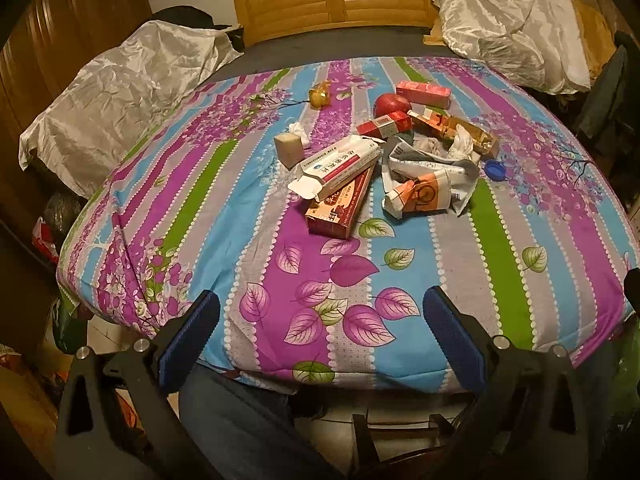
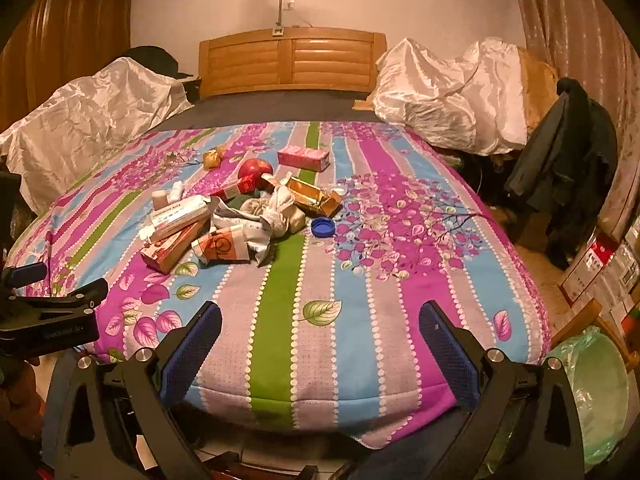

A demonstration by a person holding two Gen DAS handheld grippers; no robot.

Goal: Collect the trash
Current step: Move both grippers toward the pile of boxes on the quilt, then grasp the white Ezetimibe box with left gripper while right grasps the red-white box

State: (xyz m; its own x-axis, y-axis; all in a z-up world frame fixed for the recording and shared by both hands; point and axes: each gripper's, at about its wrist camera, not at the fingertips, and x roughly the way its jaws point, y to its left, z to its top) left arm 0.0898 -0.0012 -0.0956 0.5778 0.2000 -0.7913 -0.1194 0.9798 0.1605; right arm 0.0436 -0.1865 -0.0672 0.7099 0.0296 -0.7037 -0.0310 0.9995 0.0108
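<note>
The bedspread [image 2: 360, 280] runs in lengthwise stripes of magenta, sky blue, grey and leaf green, edged with rows of white dots and strewn with purple and pale green leaves and purple blossom trees. On it, the apple [image 1: 390, 105] is deep red, the bottle cap [image 2: 322, 227] bright blue, the small carton [image 2: 304, 158] pink, and the foil wrapper [image 2: 314, 199] gold. The long box [image 1: 340, 162] is white with a red band; the box [image 1: 338, 210] under it is orange-red. The crumpled paper [image 1: 424, 188] is white with an orange patch. The headboard [image 2: 292, 62] is honey-coloured wood, the draped sheets [image 1: 120, 92] shiny white, the bin liner [image 2: 592, 392] pale green. Both grippers carry blue pads [image 1: 188, 340] on black frames.
</note>
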